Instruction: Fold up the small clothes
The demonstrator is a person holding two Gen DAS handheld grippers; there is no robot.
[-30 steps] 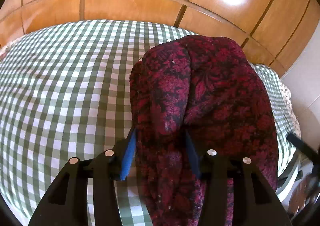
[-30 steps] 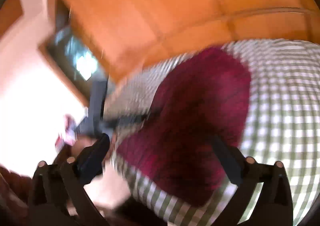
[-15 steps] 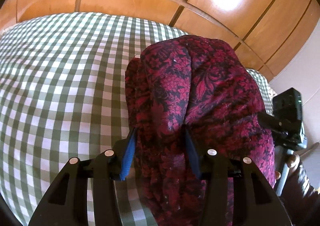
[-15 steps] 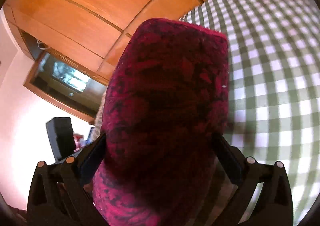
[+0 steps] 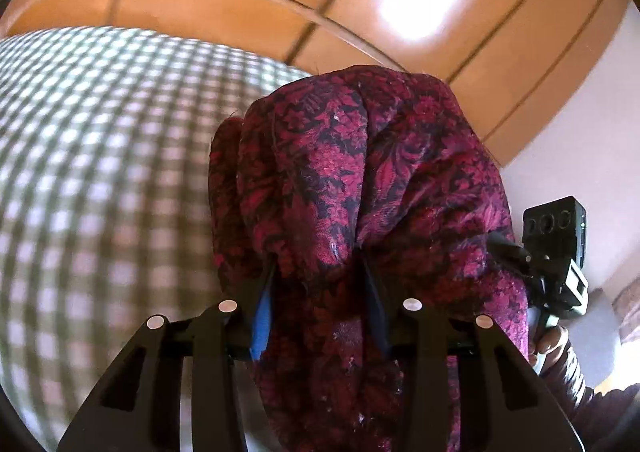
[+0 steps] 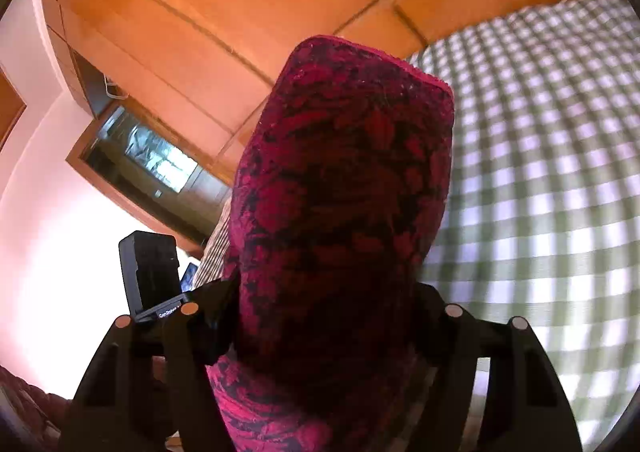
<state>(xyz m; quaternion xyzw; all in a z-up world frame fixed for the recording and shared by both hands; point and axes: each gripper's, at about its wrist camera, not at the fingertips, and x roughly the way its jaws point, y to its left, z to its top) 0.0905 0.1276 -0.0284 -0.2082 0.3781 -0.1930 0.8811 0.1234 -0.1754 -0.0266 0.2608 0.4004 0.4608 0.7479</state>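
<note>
While both grippers reach into the same dark red patterned cloth, the step in hand looks like taking hold of one end of it so that it can be carried over into a fold. The cloth lies along the green-checked table, bunched and ridged, running from close under both cameras away toward the wooden wall panels.

The left gripper is clenched on a gathered ridge of the cloth: its blue-padded jaws have just been closing, and the fabric puckers between them. The right gripper has the cloth's other side between its jaws, which have just been closing from wide; the fabric fills the gap from one jaw to the other, but it is dark there and I cannot tell whether the pads press yet.

In the left wrist view the right gripper's camera block and the hand that carries it show just beside the cloth's right edge.

The next move, as I judge it, calls for a sure hold on both sides, then an even lift so the layers do not slip apart.

No basket, box or other container is in view.
</note>
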